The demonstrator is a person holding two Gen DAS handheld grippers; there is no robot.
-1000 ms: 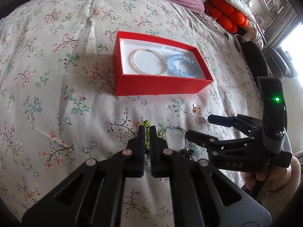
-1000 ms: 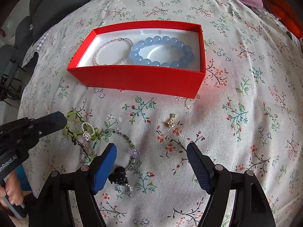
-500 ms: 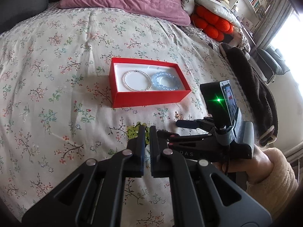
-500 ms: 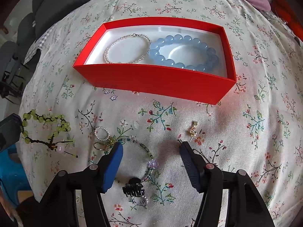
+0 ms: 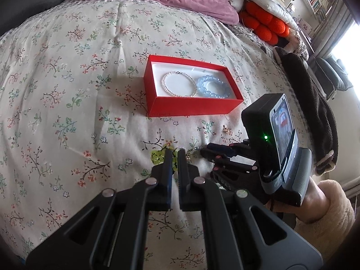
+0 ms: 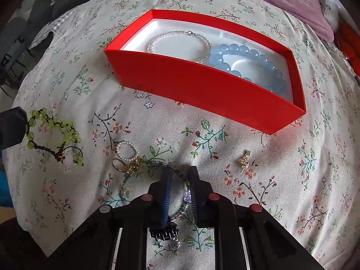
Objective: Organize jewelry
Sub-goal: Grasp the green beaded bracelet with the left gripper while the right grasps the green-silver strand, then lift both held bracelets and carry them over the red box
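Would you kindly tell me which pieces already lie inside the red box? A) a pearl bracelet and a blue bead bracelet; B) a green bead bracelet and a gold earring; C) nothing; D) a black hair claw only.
A: the red box holds the pearl bracelet beside the blue bead bracelet.

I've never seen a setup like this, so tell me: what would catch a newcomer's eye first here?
First the bright red box, open on the flowered bedspread, with a pearl bracelet and a chunky blue bead bracelet lying side by side inside. In front of it, loose pieces lie scattered: a green bead bracelet to the left and a gold earring to the right.
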